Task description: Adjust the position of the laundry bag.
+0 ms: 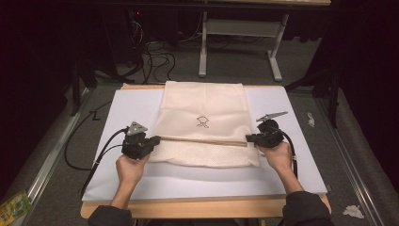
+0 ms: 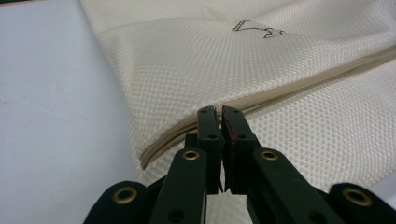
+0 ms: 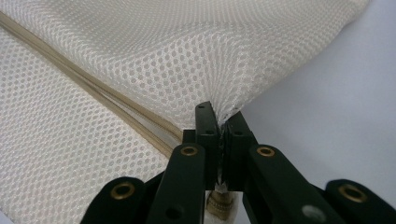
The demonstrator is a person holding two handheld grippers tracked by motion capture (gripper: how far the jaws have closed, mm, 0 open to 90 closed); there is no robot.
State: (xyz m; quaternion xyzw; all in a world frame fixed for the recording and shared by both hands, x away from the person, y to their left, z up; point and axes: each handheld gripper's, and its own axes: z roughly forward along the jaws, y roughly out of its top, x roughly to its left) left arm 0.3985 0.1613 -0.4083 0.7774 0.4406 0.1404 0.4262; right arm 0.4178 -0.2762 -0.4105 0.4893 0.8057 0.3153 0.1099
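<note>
A cream mesh laundry bag (image 1: 202, 123) with a small black logo lies on the white board, folded over itself, its tan zipper edge (image 1: 202, 140) running across the fold. My left gripper (image 1: 155, 139) is shut on the bag's left end at the zipper edge (image 2: 243, 100); the jaws (image 2: 219, 116) pinch the fabric. My right gripper (image 1: 249, 139) is shut on the bag's right end, and mesh (image 3: 196, 60) bunches up between its tips (image 3: 219, 119). The upper layer is held slightly off the lower one (image 1: 207, 155).
The white board (image 1: 282, 179) covers a wooden table whose front edge (image 1: 202, 207) runs along the bottom. Cables (image 1: 99, 155) trail off the left side. A metal table frame (image 1: 240, 42) stands on the floor beyond. Crumpled scraps (image 1: 353, 211) lie on the floor at the right.
</note>
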